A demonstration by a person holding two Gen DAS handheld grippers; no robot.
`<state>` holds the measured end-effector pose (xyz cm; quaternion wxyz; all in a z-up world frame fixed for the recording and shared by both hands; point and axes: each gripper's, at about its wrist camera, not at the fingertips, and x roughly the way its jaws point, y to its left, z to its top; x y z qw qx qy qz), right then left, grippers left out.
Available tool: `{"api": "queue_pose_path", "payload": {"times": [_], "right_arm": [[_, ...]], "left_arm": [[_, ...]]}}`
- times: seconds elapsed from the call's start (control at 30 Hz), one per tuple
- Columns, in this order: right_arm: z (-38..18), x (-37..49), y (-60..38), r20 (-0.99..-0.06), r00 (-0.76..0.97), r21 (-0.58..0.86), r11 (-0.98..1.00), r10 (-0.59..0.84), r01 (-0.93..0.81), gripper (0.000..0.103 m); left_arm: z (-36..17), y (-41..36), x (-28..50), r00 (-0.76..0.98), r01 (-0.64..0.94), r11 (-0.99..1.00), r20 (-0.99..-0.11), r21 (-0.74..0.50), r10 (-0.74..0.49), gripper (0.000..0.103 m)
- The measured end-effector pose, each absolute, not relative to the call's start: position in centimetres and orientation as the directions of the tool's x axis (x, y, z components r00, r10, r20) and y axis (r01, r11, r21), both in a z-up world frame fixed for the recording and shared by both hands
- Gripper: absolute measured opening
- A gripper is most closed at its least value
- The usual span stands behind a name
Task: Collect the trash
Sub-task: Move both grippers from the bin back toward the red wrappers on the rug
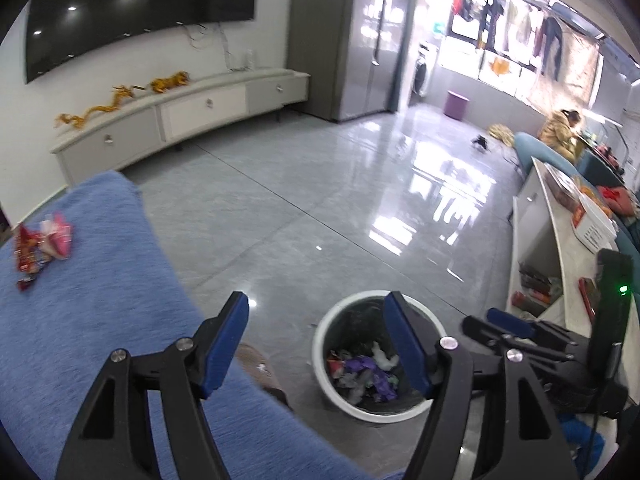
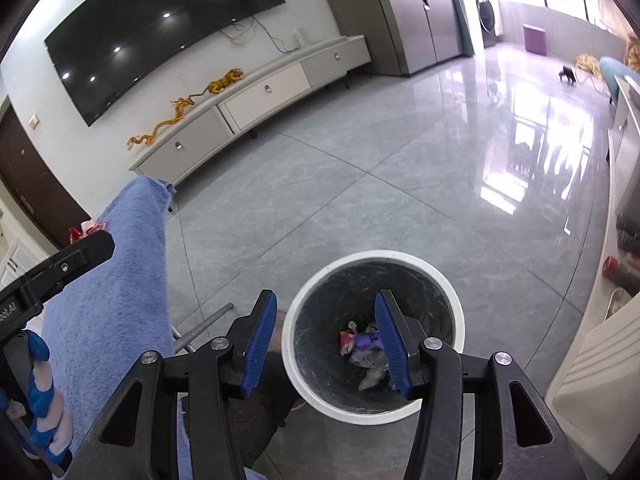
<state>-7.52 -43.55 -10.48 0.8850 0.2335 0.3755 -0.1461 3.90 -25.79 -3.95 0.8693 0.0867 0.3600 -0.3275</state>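
Hovering over the bin [image 2: 374, 336] with both the right tool [image 2: 326, 338] and left tool [image 1: 318, 340] wide and empty, so next step looks like fetching the red wrappers [image 1: 42, 246] on the blue-covered counter [image 1: 100, 300], 10 o'clock in the left view.

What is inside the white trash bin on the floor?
The trash bin holds crumpled wrappers at its bottom: purple, red and whitish pieces. The right gripper's finger covers part of the pile, so anything beneath it cannot be seen.
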Motion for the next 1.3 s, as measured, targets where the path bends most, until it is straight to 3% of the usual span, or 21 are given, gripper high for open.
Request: {"api": "queue_pose_path", "payload": {"times": [0.67,0.83,0.93,1.3], "right_arm": [[-4.1,-7.7,-37.3,-0.673,0.734,0.237,0.914,-0.09,0.329,0.051],[-3.0,-7.5,-35.5,-0.667,0.741,0.216,0.93,-0.082,0.298,0.051],[-2.4,-7.2,-34.4,-0.664,0.743,0.199,0.94,-0.079,0.278,0.051],[-0.3,-6.0,-30.1,-0.66,0.747,0.134,0.967,-0.077,0.218,0.051]], "left_arm": [[1.2,-15.4,0.5,0.755,0.453,0.891,-0.522,-0.019,-0.395,0.069],[2.1,-13.3,0.0,0.782,0.428,0.903,-0.493,-0.02,-0.381,0.07],[2.6,-12.1,-0.2,0.794,0.415,0.909,-0.475,-0.033,-0.379,0.077],[3.4,-6.8,0.1,0.823,0.383,0.92,-0.421,-0.084,-0.381,0.077]]}}
